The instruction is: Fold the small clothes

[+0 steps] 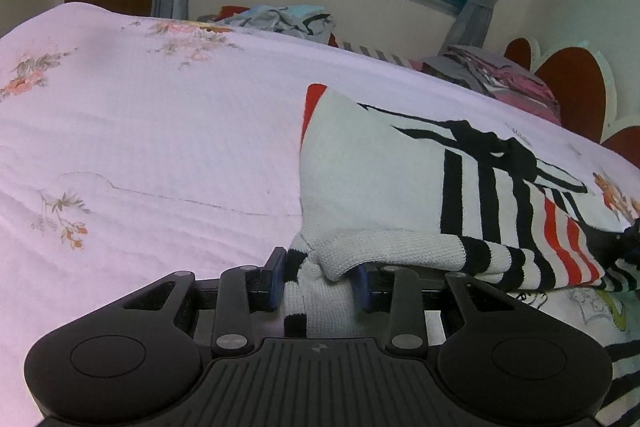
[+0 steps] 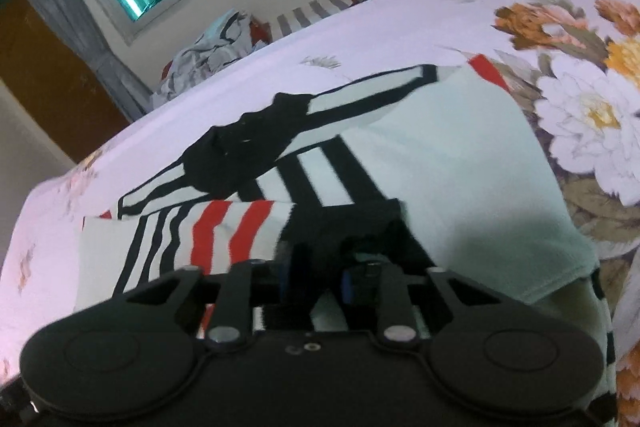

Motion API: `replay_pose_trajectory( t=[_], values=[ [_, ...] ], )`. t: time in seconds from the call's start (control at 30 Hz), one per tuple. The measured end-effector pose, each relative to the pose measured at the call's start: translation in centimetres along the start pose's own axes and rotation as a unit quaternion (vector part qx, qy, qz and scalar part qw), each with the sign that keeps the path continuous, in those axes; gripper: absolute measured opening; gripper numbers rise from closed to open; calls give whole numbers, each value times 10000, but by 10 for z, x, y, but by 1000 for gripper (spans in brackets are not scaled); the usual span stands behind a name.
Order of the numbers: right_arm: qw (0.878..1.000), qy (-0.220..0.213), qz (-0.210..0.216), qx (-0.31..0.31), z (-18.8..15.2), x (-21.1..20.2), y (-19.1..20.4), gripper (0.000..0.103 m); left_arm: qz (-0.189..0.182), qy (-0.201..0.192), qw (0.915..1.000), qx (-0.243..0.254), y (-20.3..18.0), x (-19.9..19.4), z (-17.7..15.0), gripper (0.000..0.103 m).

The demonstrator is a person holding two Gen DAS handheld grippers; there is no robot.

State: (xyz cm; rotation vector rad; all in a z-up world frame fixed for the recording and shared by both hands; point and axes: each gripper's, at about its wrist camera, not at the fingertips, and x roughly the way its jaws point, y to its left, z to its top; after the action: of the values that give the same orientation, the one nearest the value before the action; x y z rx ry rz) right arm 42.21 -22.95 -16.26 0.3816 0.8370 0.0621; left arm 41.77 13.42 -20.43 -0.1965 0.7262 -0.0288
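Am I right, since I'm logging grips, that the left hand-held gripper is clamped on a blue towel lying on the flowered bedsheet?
Not a blue towel. The left wrist view shows the left hand-held gripper clamped on a white knit sweater with black and red stripes, lying on the flowered bedsheet.

Both grippers were matte black: the left gripper had blue pads, silver pivot screws, two round discs and a ribbed base; the right gripper matched.

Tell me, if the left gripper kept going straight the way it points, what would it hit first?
The left gripper is already clamped on the knitted garment; straight ahead lies more of that garment on the bedsheet, though depth is hard to judge.
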Motion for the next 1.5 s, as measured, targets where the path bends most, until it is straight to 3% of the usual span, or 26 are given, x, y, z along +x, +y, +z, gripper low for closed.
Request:
replay_pose_trajectory(
  t=[0.17,0.27,0.4,0.47,0.53,0.6,0.8,0.97,1.07,1.13,1.17,1.3,1.5],
  values=[
    [9967,-452,-53,-666,6,-16,17,7,24,33,10000,55,-1,1,1,35],
    [9901,-726,-303,-1161,6,-24,22,7,51,59,9999,106,-3,2,1,35],
    [9944,-101,-538,-908,-2,-5,-1,7,-35,138,9999,69,-3,1,4,35],
    [9951,-86,-472,-868,-7,-6,-5,8,-110,211,9997,-9,-1,-1,5,35],
    [9971,-42,-341,-677,-4,-9,-9,16,-245,293,9992,-106,3,-7,8,35],
    [9981,-95,-267,-541,-1,-13,-14,32,-360,327,9987,-145,7,-16,11,35],
    [9996,-162,-162,-176,6,-22,-33,36,-512,136,9982,-294,11,-38,30,35],
    [9998,-110,-148,120,12,-13,-41,44,-573,96,9974,-432,1,-16,56,35],
    [9997,30,-255,-45,13,-3,-36,41,-524,287,9961,-643,-5,16,66,35],
    [9995,18,-289,-92,14,-2,-35,33,-537,343,9950,-766,-8,34,71,35],
    [9995,17,-281,-117,14,-2,-34,24,-480,365,9951,-782,-10,42,73,35],
    [9986,-17,-306,-429,15,-2,-27,16,-282,265,9959,-813,-14,67,82,35],
    [9834,-670,-622,-1567,16,-13,-1,12,87,258,9951,-950,-9,97,89,35]
  ],
)
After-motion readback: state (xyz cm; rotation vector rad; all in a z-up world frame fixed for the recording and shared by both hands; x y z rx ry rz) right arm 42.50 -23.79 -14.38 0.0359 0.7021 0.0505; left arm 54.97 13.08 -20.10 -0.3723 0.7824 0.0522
